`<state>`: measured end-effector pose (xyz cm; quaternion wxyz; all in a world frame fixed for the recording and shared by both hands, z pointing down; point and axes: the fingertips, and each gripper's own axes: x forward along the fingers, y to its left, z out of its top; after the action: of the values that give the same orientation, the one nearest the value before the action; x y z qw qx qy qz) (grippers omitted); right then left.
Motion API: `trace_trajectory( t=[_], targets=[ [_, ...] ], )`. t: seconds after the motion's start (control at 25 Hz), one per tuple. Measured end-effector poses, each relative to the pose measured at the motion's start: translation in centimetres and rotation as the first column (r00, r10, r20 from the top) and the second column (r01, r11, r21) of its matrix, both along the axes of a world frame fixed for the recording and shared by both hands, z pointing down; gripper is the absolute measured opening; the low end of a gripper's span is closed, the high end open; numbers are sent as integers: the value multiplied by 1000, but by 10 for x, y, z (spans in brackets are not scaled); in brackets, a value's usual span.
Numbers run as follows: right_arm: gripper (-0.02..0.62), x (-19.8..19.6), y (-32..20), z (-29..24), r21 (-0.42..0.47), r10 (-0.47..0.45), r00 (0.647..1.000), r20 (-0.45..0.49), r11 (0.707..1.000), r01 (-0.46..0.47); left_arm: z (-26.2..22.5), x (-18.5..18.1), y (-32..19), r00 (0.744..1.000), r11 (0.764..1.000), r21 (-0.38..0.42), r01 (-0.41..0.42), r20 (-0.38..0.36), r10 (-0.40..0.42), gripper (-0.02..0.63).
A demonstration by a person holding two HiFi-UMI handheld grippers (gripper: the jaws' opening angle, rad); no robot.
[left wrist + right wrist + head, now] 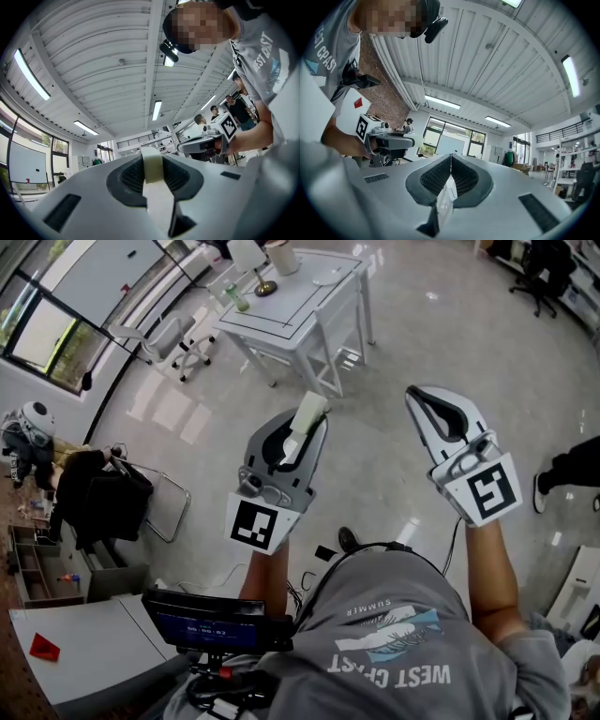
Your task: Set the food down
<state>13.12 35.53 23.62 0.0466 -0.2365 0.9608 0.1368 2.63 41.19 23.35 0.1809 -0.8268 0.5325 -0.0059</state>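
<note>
food [307, 415] is seen clamped between the jaws of the left hand-held gripper [302, 434], raised over the shiny floor [394, 484] and well apart from the white bench [314, 287] ahead. the right hand-held gripper [419, 395] is clenched on nothing, its jaws pressed together. a drop onto the floor is judged the main risk: the piece is gripped only along its lower part, so a slackened or tilted grip could let it slide out before any surface is reached. if soft, it could also be crushed by too firm a squeeze. it is shown as a pale cream, flat, oblong slab with smooth faces, its far end standing out past the jaw tips; what kind of food it is cannot be told.
</note>
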Motion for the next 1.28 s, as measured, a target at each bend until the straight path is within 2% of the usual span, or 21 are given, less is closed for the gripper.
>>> trace_trajectory(
  t=[0.56,0.68,0.84,1.04,1.28],
  targets=[
    [8,-74,-48,-4,1,66,998,-20,998,-66,4,-82,-54,998,999,1,-53,-17,53,91],
    [8,-77,-55,-7,-1,71,997,-5,997,-71,5,-85,-62,998,998,-1,-56,-29,56,91],
    [8,-75,-69,-6,1,58,998,-38,998,-58,6,-83,-75,999,999,-7,-46,-12,46,91],
    [8,-69,-92,-12,1,35,999,4,999,-35,0,-75,-94,1000,1000,4,-20,-18,20,91],
    [8,-55,-131,-13,-2,-5,1000,1,1000,5,-4,-59,-132,1000,1000,6,18,-9,-18,91]
  ],
)
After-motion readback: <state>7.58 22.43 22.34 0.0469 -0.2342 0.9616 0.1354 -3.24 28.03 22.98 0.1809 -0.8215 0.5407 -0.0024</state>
